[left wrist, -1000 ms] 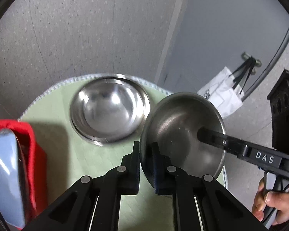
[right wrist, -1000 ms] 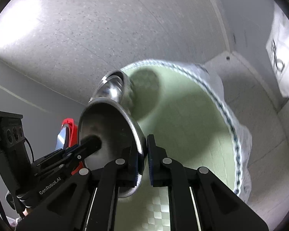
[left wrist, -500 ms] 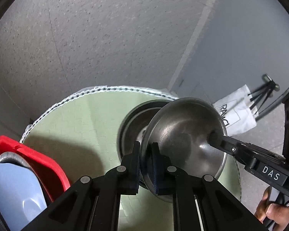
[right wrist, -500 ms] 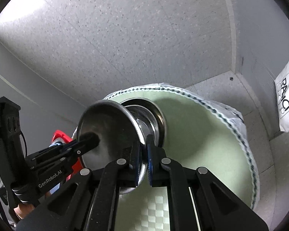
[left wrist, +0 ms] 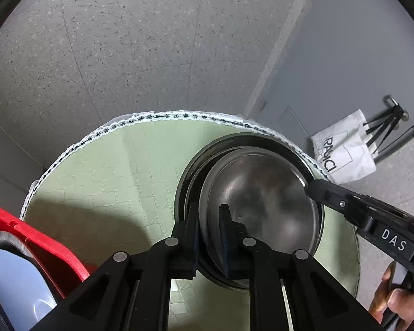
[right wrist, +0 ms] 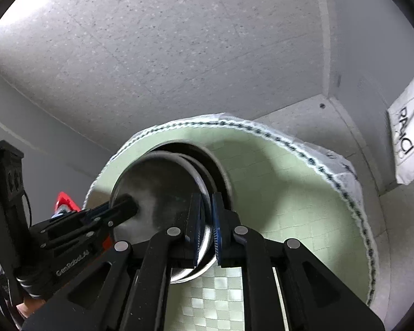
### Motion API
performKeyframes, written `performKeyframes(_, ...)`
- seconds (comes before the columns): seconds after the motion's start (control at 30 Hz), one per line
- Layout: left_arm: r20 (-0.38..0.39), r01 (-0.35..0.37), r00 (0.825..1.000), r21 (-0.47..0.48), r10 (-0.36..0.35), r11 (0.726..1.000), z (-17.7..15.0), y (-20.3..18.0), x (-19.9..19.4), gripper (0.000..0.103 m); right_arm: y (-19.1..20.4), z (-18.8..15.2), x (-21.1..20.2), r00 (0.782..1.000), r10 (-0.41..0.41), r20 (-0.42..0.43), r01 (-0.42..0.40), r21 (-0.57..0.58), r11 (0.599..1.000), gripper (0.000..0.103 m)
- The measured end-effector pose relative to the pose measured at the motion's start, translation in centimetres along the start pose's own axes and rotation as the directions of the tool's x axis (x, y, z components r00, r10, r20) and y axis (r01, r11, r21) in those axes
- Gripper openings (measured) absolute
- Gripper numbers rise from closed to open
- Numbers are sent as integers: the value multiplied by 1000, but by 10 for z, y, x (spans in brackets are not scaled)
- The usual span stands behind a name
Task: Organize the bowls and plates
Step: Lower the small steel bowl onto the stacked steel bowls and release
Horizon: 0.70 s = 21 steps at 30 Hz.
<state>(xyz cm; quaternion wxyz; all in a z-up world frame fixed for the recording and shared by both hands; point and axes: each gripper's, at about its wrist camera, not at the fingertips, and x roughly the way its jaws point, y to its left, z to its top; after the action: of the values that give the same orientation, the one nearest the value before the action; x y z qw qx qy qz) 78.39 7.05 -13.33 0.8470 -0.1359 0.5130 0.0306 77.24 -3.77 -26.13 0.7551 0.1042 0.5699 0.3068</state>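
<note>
**A:** Here we are over the round table (left wrist: 102, 193), pale green checked cloth with a dark stitched trim. Steel bowl (left wrist: 262, 201) dead centre of the left wrist view, and it sits tilted inside a second, larger steel bowl (left wrist: 187, 182) that rests on the cloth.

**B:** And both tools are on it. The left gripper (left wrist: 209, 220) has its fingers either side of the near rim, one outside the wall, one inside, pinching the upper bowl's edge.

**A:** Same story opposite. The right gripper (right wrist: 206, 215) (blue pads showing on the inner faces) straddles the rim too, pressed onto the thin steel with barely a sliver of gap.

**B:** From the left wrist view you can see that right tool reaching in from the right, tip touching the bowl's far edge, "DAS" printed on its arm.

**A:** And in the right wrist view the left tool comes in from the lower left, tip on the bowl's inner surface.

**B:** Is the upper bowl fully seated?

**A:** Can't say. The lower bowl's dark rim shows as a crescent along the left and top, so the upper one lies off-centre and canted.

**B:** Around the edges?

**A:** Red bin (left wrist: 41, 245) at the table's left edge holding a pale blue dish (left wrist: 11, 289). A white paper bag (left wrist: 342, 154) hangs on the grey wall beyond, speckled floor (left wrist: 124, 55) below.
</note>
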Motion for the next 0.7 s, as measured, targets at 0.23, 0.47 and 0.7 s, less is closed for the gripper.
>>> performKeyframes(0.23,13,15,1000,24,-16,1000,-6,-9,-8,38,-1,2,-9,1000,-2,18,2,6,1000,12)
performKeyframes(0.47,133,-80,989,73,70,994,-9,-19,-45,84,1,1,-30,997,-22,76,22,-2,1000,36)
performKeyframes(0.7,145,-89,986,72,77,993,-16,-21,-59,84,0,-1,-52,992,-20,126,19,10,1000,49)
